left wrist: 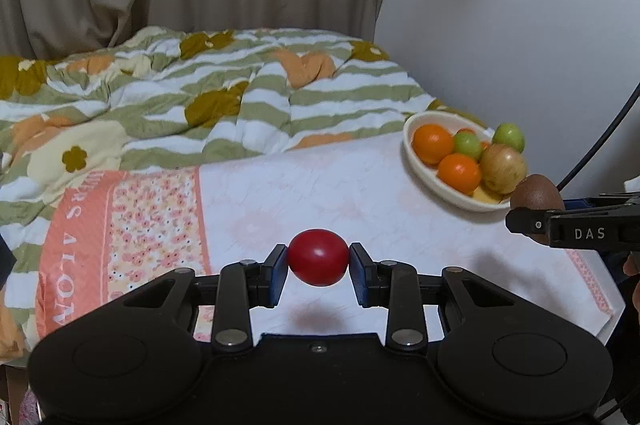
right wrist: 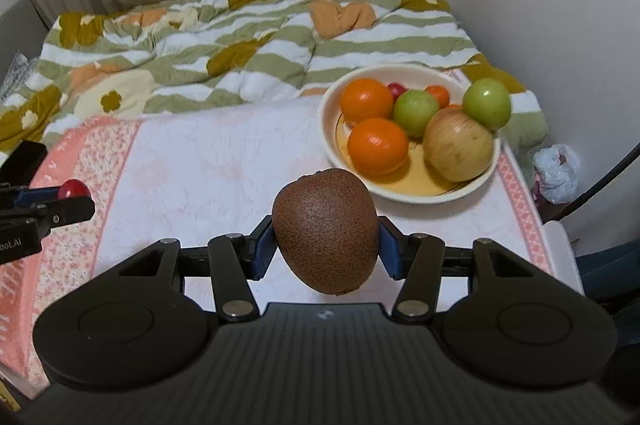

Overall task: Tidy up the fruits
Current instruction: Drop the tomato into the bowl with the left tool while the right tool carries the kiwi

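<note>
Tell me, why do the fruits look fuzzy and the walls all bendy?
Right wrist view: the orange round fruits in the cream bowl look smeared by motion, while the brown fuzzy kiwi stays sharp. Left wrist view: the fisheye lens curves the edges; the shiny red tomato shows glare and a soft shadow underneath.

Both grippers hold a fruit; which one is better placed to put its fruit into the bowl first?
Probably right: the right gripper, holding the kiwi, sits just before the bowl; the left gripper is farther away.
</note>
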`<state>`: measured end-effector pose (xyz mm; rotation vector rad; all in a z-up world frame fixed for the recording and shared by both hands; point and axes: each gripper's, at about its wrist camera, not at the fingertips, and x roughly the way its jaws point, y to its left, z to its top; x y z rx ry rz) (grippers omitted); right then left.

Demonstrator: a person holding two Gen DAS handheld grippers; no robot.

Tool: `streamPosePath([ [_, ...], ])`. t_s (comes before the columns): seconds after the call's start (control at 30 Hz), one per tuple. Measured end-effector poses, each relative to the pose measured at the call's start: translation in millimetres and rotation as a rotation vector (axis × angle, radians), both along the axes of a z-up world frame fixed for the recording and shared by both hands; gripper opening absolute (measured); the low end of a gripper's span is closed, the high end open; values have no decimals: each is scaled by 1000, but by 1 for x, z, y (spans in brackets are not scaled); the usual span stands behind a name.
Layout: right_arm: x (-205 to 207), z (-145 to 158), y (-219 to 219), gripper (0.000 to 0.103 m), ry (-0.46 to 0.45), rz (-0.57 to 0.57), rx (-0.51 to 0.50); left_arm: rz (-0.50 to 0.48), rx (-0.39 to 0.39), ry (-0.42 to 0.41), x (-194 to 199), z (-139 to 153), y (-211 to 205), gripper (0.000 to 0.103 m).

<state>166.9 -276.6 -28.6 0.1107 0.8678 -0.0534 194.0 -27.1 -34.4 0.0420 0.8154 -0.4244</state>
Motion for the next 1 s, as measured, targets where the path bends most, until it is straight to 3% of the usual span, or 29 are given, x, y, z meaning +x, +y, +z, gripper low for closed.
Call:
streamPosePath([
  [0.33,-5,34,-58,68,-57,82,23,92,-3,-87,-19,39,-55,36],
  [0.57,16,48,-112,68,-83,162,17,157,-33,-127,-13,56,-110,36],
  [0.8,50,45,-152,68,-94,186,27,170,-38,-122,12,52,-159,36],
  [1.0,82,35,-169,68,-84,180,43,142,-14,-83,45,31,-188,36],
])
